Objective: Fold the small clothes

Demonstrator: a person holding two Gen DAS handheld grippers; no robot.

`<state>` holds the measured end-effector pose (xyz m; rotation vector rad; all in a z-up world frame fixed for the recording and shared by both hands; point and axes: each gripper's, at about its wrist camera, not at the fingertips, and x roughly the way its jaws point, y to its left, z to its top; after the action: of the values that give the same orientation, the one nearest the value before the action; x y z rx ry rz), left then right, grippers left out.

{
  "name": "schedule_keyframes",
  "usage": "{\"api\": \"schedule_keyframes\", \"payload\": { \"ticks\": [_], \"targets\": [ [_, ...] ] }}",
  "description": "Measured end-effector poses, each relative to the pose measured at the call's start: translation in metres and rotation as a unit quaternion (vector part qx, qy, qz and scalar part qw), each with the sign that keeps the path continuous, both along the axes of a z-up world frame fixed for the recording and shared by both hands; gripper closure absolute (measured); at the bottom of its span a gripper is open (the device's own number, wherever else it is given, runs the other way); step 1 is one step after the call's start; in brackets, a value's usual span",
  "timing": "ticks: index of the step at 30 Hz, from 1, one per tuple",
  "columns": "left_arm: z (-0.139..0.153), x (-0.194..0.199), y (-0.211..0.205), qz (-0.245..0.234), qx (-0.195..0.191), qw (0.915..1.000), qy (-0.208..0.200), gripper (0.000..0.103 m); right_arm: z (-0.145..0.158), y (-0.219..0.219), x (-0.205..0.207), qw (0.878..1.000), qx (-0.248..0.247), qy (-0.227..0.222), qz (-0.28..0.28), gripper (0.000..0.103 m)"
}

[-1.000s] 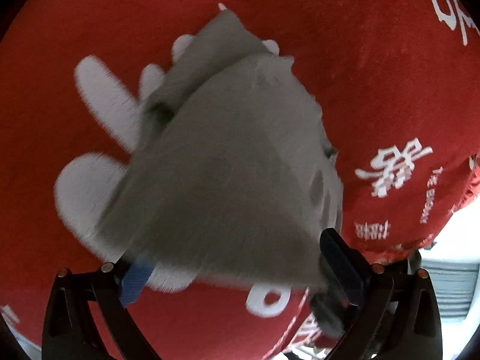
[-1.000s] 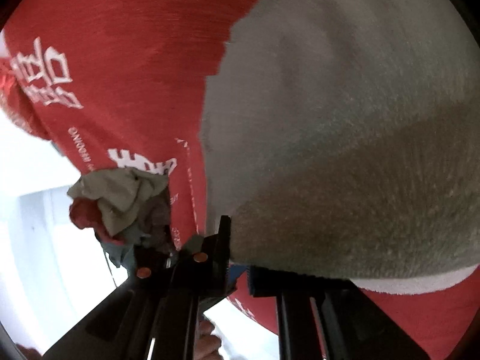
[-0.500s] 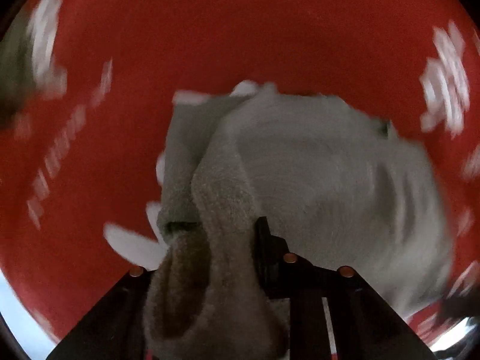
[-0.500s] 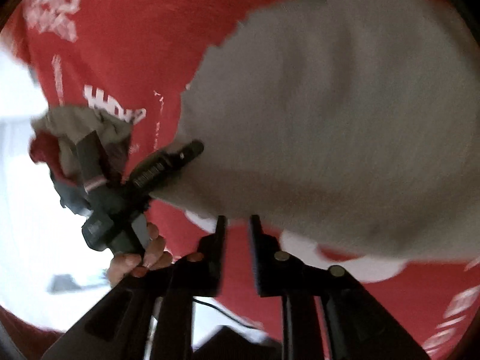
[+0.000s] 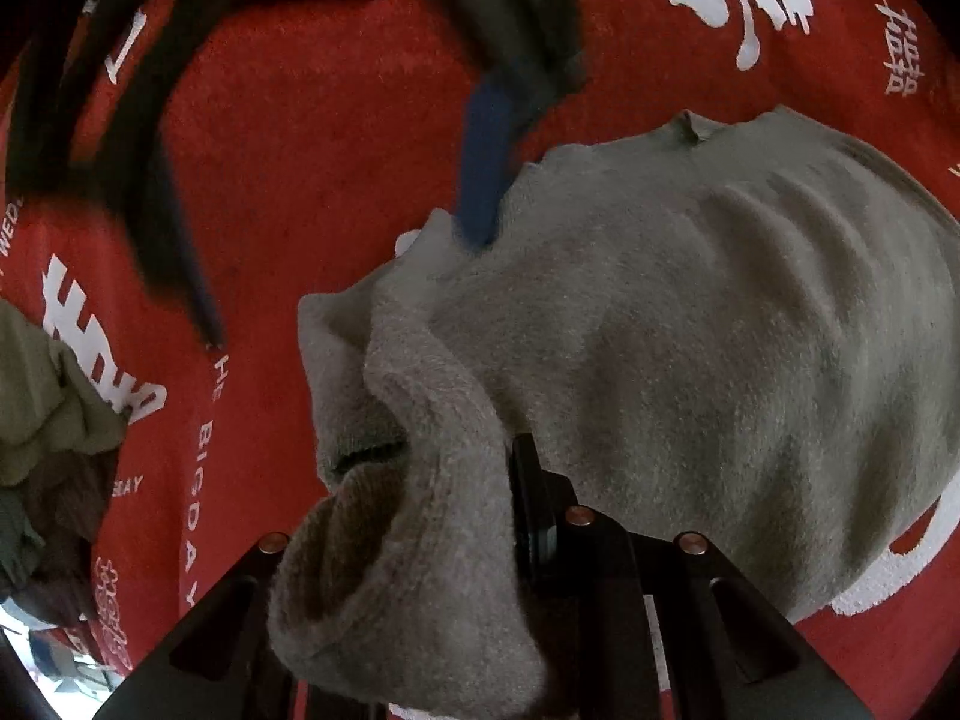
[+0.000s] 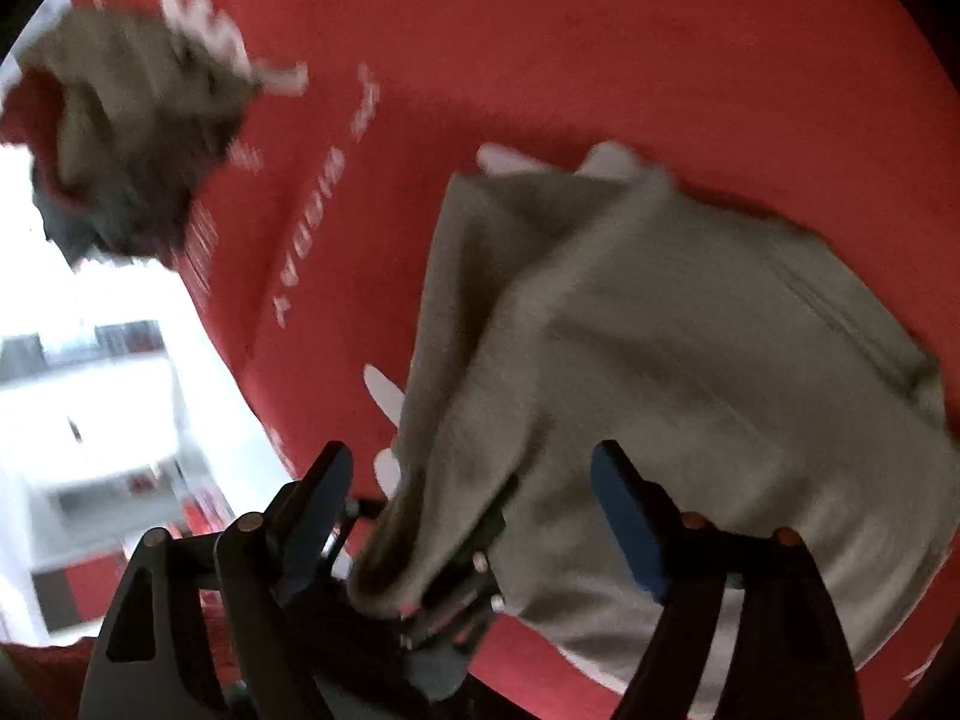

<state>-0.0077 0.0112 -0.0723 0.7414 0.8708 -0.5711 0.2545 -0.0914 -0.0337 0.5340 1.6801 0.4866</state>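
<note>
While my left gripper [image 5: 480,516] holds the grey garment's [image 5: 690,360] near corner, cloth spreads far-right.
My right gripper [image 6: 474,516], jaws just opened wide, hangs over that same corner.

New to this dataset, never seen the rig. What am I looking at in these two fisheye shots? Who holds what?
There is no robot arm. A person holds a two-finger gripper in each hand, and a fisheye camera on each one looks forward along its fingers, so the black bars at the bottom of each picture are that gripper's own fingers.

The left wrist view shows the left gripper shut on a bunched fold of a grey garment, which lies on a red cloth with white lettering. The blurred blue-padded thing at the top is the right gripper.

The right wrist view shows the right gripper with its fingers spread apart; they have just been opening. The grey garment lies between and beyond them, but the pads do not press on it. A pile of other clothes sits at the upper left, near the cloth's edge.
</note>
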Motion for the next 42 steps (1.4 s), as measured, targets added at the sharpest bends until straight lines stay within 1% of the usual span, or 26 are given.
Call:
{"api": "schedule_keyframes", "payload": {
  "ticks": [3,6,9,10,11,12,13,15,17,19,22,24,27,29,32,34,36,38,40,42],
  "targets": [
    [-0.001,-0.001,0.001,0.000,-0.004,1.0000,0.003,0.082,-0.018,0.036,0.026,0.998,-0.018,0.024,0.063,0.012],
    [-0.002,-0.001,0.002,0.000,-0.007,1.0000,0.004,0.082,-0.035,0.059,0.035,0.993,-0.039,0.038,0.107,0.012],
    [-0.005,-0.001,0.004,-0.003,-0.004,1.0000,-0.002,0.082,-0.050,0.070,0.033,0.987,-0.064,0.049,0.136,0.013],
    [-0.006,-0.002,0.003,-0.005,0.000,1.0000,-0.004,0.082,-0.054,0.070,0.032,0.986,-0.077,0.048,0.138,0.027],
    [-0.006,-0.003,0.003,-0.006,0.004,1.0000,-0.005,0.082,-0.054,0.068,0.030,0.985,-0.095,0.041,0.140,0.046],
    [-0.006,-0.004,0.004,-0.007,0.003,0.9999,-0.006,0.082,-0.052,0.064,0.030,0.985,-0.105,0.033,0.136,0.079],
    [-0.004,-0.005,0.004,-0.009,0.001,0.9999,-0.008,0.082,-0.046,0.051,0.028,0.991,-0.081,0.020,0.109,0.087],
    [0.005,-0.009,0.002,-0.019,-0.006,0.9996,-0.018,0.082,-0.036,0.031,0.022,0.996,-0.059,0.007,0.072,0.088],
    [0.017,-0.013,-0.002,-0.026,-0.018,0.9993,-0.018,0.082,-0.021,0.008,0.008,0.999,-0.025,-0.018,0.027,0.088],
    [0.035,-0.016,-0.005,-0.030,-0.045,0.9985,-0.005,0.082,-0.003,-0.016,-0.011,0.999,0.004,-0.048,-0.007,0.088],
    [0.065,-0.024,-0.016,-0.038,-0.072,0.9967,0.007,0.082,0.020,-0.042,-0.037,0.995,0.038,-0.083,-0.050,0.088],
    [0.084,-0.031,-0.028,-0.045,-0.088,0.9951,0.009,0.082,0.036,-0.066,-0.055,0.989,0.058,-0.113,-0.077,0.088],
    [0.111,-0.047,-0.056,-0.065,-0.112,0.9916,0.006,0.082,0.062,-0.107,-0.085,0.976,0.080,-0.160,-0.124,0.088],
    [0.124,-0.061,-0.078,-0.086,-0.121,0.9889,0.002,0.082,0.079,-0.144,-0.110,0.966,0.089,-0.189,-0.156,0.088],
    [0.133,-0.090,-0.116,-0.128,-0.131,0.9831,-0.001,0.082,0.089,-0.196,-0.156,0.950,0.096,-0.217,-0.203,0.088],
    [0.127,-0.112,-0.141,-0.158,-0.127,0.9792,0.002,0.082,0.084,-0.230,-0.190,0.940,0.094,-0.223,-0.239,0.088],
    [0.111,-0.135,-0.166,-0.188,-0.113,0.9755,0.020,0.082,0.063,-0.260,-0.224,0.934,0.082,-0.212,-0.275,0.088],
    [0.086,-0.156,-0.186,-0.212,-0.091,0.9723,0.039,0.082,0.034,-0.279,-0.248,0.932,0.065,-0.187,-0.303,0.088],
    [0.055,-0.177,-0.202,-0.231,-0.063,0.9690,0.058,0.082,-0.009,-0.291,-0.271,0.931,0.049,-0.146,-0.331,0.088],
    [0.024,-0.194,-0.212,-0.244,-0.031,0.9668,0.070,0.082,-0.048,-0.296,-0.289,0.928,0.044,-0.109,-0.353,0.088]
  ]
}}
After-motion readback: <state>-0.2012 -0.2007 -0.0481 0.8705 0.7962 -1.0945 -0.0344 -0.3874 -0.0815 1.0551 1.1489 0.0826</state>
